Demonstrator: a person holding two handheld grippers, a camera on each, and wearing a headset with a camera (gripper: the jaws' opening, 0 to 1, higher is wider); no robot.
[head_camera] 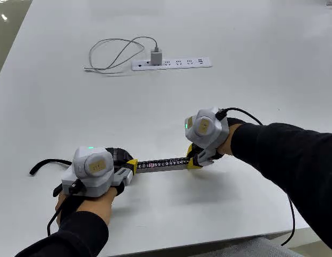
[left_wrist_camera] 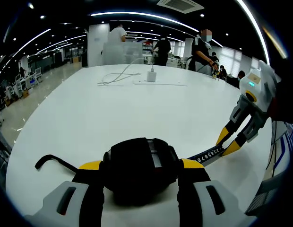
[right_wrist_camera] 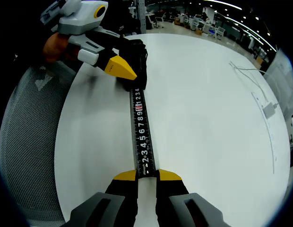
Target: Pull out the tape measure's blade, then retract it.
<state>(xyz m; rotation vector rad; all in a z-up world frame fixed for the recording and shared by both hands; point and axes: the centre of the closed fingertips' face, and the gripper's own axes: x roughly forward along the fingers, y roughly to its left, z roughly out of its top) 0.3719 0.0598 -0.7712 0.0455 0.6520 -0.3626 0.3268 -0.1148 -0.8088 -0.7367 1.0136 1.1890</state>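
Head view: tape measure case [head_camera: 117, 156] sits on table [head_camera: 235, 96], left gripper [left_wrist_camera: 141, 165] clamped round it; right gripper [right_wrist_camera: 147, 176] pinches blade [right_wrist_camera: 140, 127] tip, partly out. Blade looks thin, springy, prob. slick; grip near end hook. Case rigid.

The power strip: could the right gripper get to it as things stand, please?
Probably not yet: the right gripper is shut on the blade. Only bare table lies between it and the power strip.
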